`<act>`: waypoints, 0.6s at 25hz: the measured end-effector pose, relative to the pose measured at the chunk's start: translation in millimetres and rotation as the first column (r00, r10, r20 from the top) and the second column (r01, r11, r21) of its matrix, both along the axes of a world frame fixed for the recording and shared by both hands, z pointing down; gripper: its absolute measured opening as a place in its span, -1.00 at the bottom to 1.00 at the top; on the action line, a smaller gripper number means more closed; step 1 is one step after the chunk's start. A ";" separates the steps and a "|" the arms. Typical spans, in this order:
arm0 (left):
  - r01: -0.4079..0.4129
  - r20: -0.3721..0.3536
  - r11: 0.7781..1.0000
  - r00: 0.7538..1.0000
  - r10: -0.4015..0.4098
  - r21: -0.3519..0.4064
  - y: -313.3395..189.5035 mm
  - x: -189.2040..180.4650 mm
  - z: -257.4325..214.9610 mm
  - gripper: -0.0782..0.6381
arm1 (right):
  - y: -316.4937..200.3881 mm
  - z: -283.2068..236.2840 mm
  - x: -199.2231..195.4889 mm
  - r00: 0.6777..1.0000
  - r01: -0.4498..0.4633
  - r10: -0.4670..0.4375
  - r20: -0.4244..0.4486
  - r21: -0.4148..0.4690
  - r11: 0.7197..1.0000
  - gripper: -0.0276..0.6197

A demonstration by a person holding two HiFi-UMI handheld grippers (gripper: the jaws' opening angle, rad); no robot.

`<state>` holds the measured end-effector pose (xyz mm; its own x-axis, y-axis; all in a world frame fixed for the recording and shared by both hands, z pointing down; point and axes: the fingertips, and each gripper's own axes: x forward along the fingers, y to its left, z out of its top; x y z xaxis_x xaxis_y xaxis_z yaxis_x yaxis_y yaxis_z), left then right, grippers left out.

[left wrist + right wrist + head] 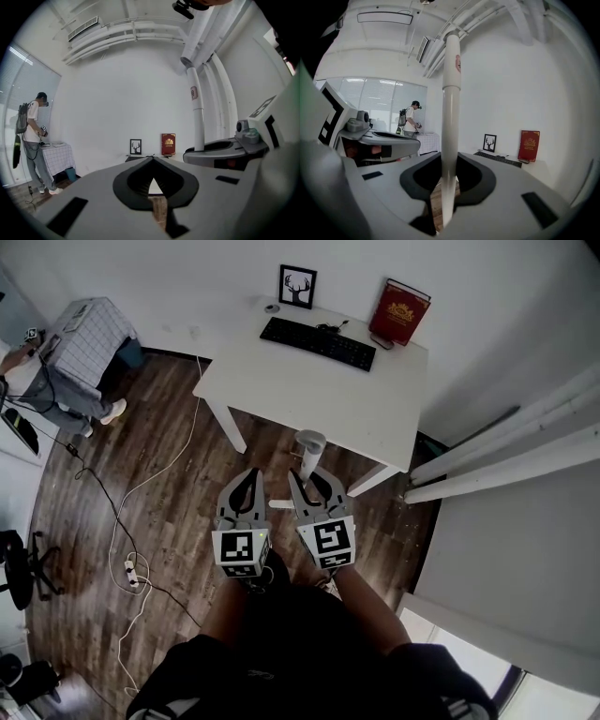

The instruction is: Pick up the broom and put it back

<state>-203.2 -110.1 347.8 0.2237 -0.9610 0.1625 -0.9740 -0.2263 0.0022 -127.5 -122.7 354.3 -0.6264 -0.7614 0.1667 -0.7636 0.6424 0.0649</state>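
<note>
So the right gripper sits just right of centre in the head view, and its jaws are clamped on the broom handle. The white pole stands upright between them, its top poking up in front of the desk's near edge. In the right gripper view the broom runs straight up the middle of the frame, pinched between both pads of the right gripper.

The left gripper is right beside it, to the left. Its jaws are closed tip to tip with nothing in them, and the left gripper view only shows wood floor through the little gap.

A keyboard and a red book sit on the desk, upper centre.
</note>
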 end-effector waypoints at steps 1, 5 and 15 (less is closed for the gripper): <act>-0.008 -0.001 1.000 1.000 0.008 -0.007 1.0 1.9 2.6 -0.78 | 1.4 1.4 1.4 1.000 -0.007 0.007 0.001 -0.003 1.000 -0.64; -0.035 -0.001 0.999 0.999 0.035 -0.038 4.0 12.0 14.1 -0.78 | 8.9 6.8 9.2 0.999 -0.035 0.035 0.008 -0.013 0.999 -0.64; -0.147 -0.017 0.985 0.989 0.146 -0.086 28.6 75.7 39.3 -0.78 | 36.4 20.4 76.9 0.986 -0.163 0.164 0.041 -0.028 0.986 -0.64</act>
<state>-127.5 -81.6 387.1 0.3632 -0.9001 0.2407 -0.9302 -0.3651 0.0383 -50.5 -86.4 374.7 -0.5012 -0.8500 0.1620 -0.8600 0.5100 0.0153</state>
